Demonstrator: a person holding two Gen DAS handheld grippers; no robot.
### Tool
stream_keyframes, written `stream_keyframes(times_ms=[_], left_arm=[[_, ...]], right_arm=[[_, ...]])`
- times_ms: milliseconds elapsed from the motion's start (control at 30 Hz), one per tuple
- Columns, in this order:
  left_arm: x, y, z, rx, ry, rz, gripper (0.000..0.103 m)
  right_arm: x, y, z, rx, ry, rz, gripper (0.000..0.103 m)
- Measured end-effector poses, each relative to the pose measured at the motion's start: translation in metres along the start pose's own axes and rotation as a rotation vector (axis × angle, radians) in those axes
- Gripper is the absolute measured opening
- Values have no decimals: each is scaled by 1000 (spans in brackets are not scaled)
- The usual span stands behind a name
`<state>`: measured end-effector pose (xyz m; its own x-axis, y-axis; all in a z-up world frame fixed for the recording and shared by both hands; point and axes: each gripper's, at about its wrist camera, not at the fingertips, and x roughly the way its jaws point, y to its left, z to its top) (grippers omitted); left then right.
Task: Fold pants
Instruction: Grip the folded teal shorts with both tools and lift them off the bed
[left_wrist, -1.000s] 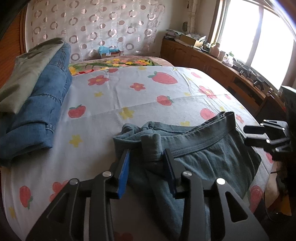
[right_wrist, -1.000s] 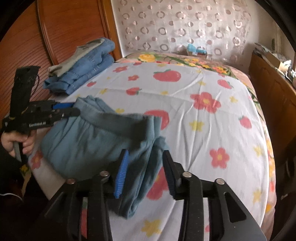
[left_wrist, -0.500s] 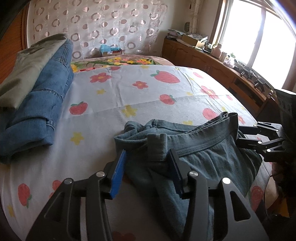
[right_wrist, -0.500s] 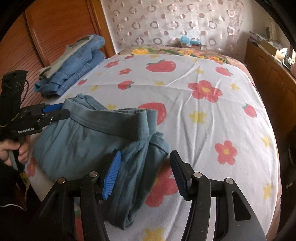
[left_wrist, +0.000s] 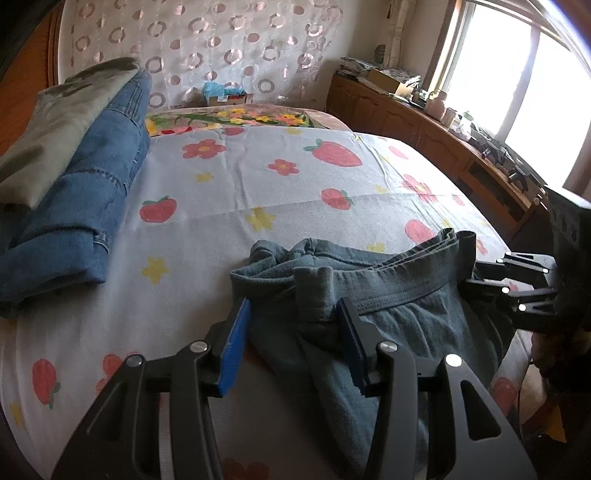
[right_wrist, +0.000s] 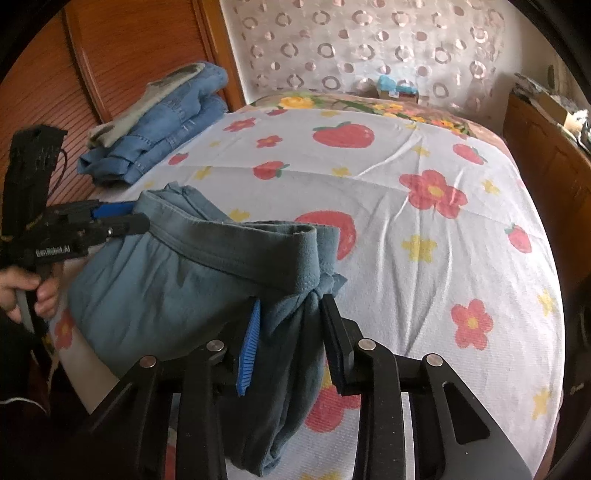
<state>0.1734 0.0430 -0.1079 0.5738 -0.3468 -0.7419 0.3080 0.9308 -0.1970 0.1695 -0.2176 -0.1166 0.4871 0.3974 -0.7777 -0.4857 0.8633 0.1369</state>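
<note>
While teal sweatpants (left_wrist: 399, 317) lie bunched at near edge of strawberry-print bedsheet (left_wrist: 258, 192), left wrist view: left gripper (left_wrist: 293, 332) straddles waistband corner, jaws apart, blue pads beside soft fleece, not pinching. Likely lining up to grab. Folded jeans (left_wrist: 81, 206) stacked well left of sweatpants.

Right wrist view: right gripper (right_wrist: 290, 332) closing on gathered corner below ribbed waistband, cloth squeezed between pads, ready to lift. Sweatpants (right_wrist: 177, 280) drape over sheet's near edge.
</note>
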Motion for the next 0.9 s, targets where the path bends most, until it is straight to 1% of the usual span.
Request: stream_keyframes(times_ms=[167,333,433,567,700,733,767,800,833,900], left_arm=[[1,4,3,-15,9,-11,48],[1,3,3,-11,12,0,48],[4,6,3,-15,13,-3,54],[5,6,1,4,9,-8,56],[5,8,2,-7,8,-17,56],[6,8,2,-7,7,-15,56],[6,7,2,-4,5,-12,56],[6,6,2,-3,4,-13,53],[5,6,1,-2,4,-22,46],[4,4,1,3,5,-60,33]], right_arm=[[0,0,0,-2,-2,-1,31],[-1,1,-1,-4,-8,0,31],[-1,1,-1,-5,-7,-1,31],[-1,1,-1,-3,-7,1,31],[-1,1,-2,-3,-7,5,31],[-1,1,-2,-4,-6,12,30],[-1,1,-2,-5,-5,21,24],[-1,1,-2,-4,-4,27,22],[-2,2,-3,-5,-4,29,21],[-2,1,-3,4,-5,38,16]])
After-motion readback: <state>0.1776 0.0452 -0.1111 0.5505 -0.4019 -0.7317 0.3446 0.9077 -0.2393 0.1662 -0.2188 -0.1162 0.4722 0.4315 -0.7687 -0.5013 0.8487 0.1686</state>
